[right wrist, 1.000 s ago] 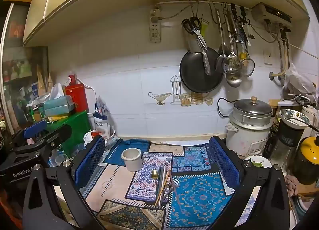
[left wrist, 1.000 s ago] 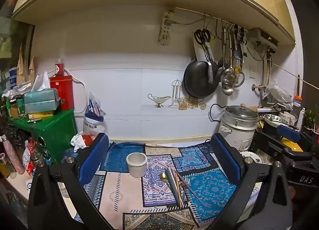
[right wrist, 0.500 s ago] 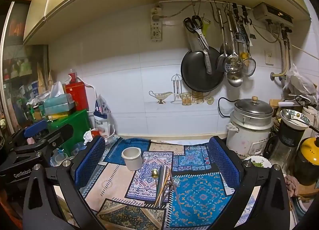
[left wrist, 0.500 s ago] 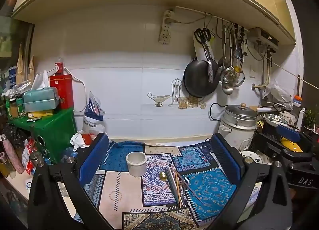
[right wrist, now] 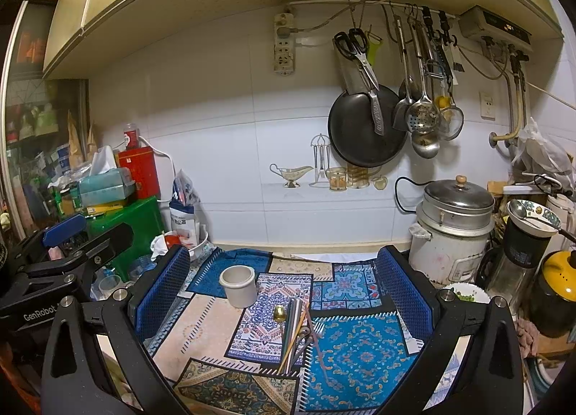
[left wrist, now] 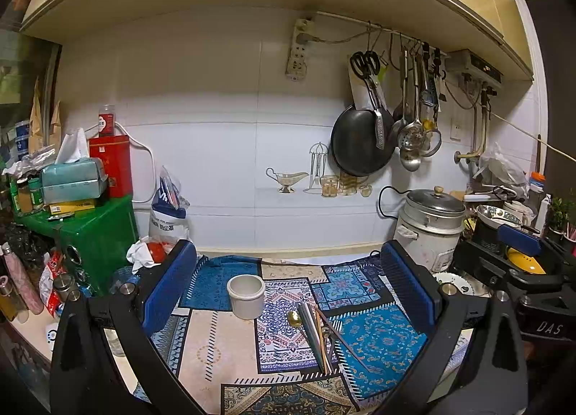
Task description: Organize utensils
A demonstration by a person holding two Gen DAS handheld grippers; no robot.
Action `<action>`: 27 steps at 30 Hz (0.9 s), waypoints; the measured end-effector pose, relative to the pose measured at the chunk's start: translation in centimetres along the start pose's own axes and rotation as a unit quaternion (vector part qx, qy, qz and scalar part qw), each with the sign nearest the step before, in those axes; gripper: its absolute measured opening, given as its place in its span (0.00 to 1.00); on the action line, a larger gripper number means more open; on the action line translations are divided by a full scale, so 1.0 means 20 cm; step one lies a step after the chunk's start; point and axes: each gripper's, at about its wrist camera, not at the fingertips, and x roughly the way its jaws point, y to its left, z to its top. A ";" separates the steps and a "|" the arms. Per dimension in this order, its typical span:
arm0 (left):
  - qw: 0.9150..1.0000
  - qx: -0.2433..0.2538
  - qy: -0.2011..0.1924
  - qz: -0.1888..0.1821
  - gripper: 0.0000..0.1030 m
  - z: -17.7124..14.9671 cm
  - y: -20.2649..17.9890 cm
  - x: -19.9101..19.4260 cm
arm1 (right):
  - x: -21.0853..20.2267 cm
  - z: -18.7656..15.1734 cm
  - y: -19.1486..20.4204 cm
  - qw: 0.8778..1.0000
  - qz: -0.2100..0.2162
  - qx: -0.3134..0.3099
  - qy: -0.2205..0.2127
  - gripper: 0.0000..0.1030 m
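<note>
A home kitchen: frying pan (left wrist: 360, 143) and ladles (right wrist: 423, 116) hang above a rice cooker (right wrist: 451, 228).

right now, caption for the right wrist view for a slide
Open right gripper above a patterned mat with a white cup and a loose pile of utensils.

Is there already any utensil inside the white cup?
No, the cup looks empty, and the utensils lie in a pile on the mat beside it.
</note>
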 end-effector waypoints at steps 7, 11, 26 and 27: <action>1.000 0.001 0.000 0.000 1.00 0.00 -0.01 0.00 | -0.01 0.01 -0.01 1.000 -0.001 0.000 -0.001 1.00; 1.000 0.000 0.000 0.000 1.00 0.00 0.00 0.00 | 0.01 0.00 -0.01 1.000 -0.002 0.000 -0.001 1.00; 1.000 0.000 0.001 0.000 1.00 0.00 0.00 0.00 | 0.03 0.02 -0.02 1.000 -0.002 -0.002 0.000 1.00; 1.000 0.000 0.001 0.000 1.00 0.00 0.00 0.00 | 0.03 0.02 -0.02 1.000 -0.002 -0.002 0.000 1.00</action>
